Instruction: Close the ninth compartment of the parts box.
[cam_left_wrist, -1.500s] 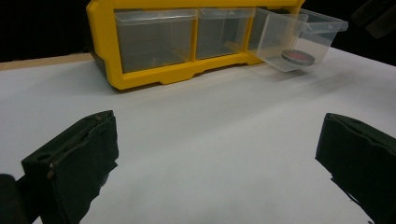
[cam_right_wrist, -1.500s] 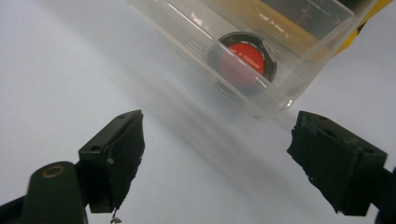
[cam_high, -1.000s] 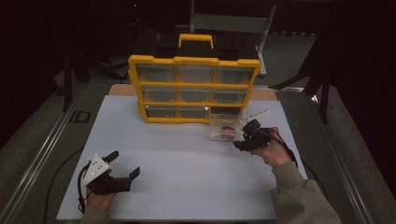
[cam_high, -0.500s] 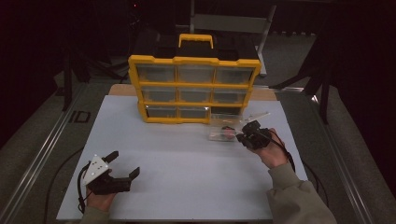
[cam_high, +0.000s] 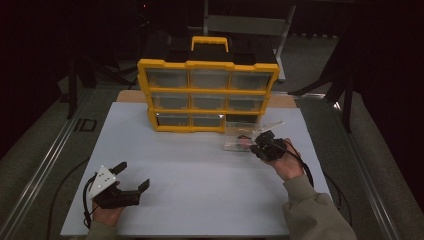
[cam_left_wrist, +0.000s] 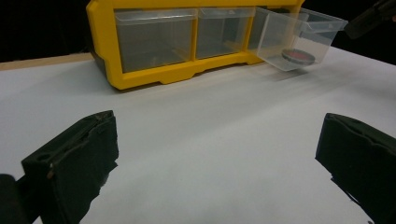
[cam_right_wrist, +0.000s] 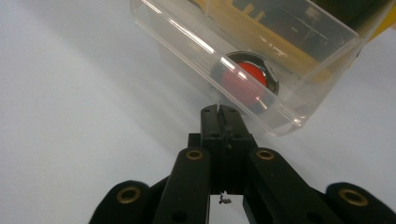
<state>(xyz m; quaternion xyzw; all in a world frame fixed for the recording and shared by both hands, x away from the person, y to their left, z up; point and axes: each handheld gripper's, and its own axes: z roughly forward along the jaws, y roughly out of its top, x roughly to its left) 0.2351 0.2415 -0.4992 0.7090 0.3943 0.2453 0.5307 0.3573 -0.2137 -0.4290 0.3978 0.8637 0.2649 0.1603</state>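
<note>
A yellow drawer cabinet (cam_high: 207, 90) with a black handle stands at the back of the white sheet. Its lower right clear drawer (cam_high: 240, 131) is pulled out onto the sheet. A red disc in a dark ring (cam_right_wrist: 245, 77) lies inside the drawer (cam_right_wrist: 280, 60). My right gripper (cam_high: 255, 145) is at the drawer's front, its jaws pressed together in the right gripper view (cam_right_wrist: 219, 111) with a thin clear lip of the drawer between the tips. My left gripper (cam_high: 132, 175) rests open near the front left, nothing between its jaws (cam_left_wrist: 217, 135).
The white sheet (cam_high: 200, 180) covers the table, with metal rails along both sides. The cabinet's other drawers (cam_left_wrist: 154, 37) are pushed in. From the left gripper view the pulled-out drawer (cam_left_wrist: 299, 32) and the right gripper (cam_left_wrist: 373, 16) show at the far right.
The right gripper's jaws closed at the front of the clear drawer and the hand shifted only slightly. The left gripper stayed still.
</note>
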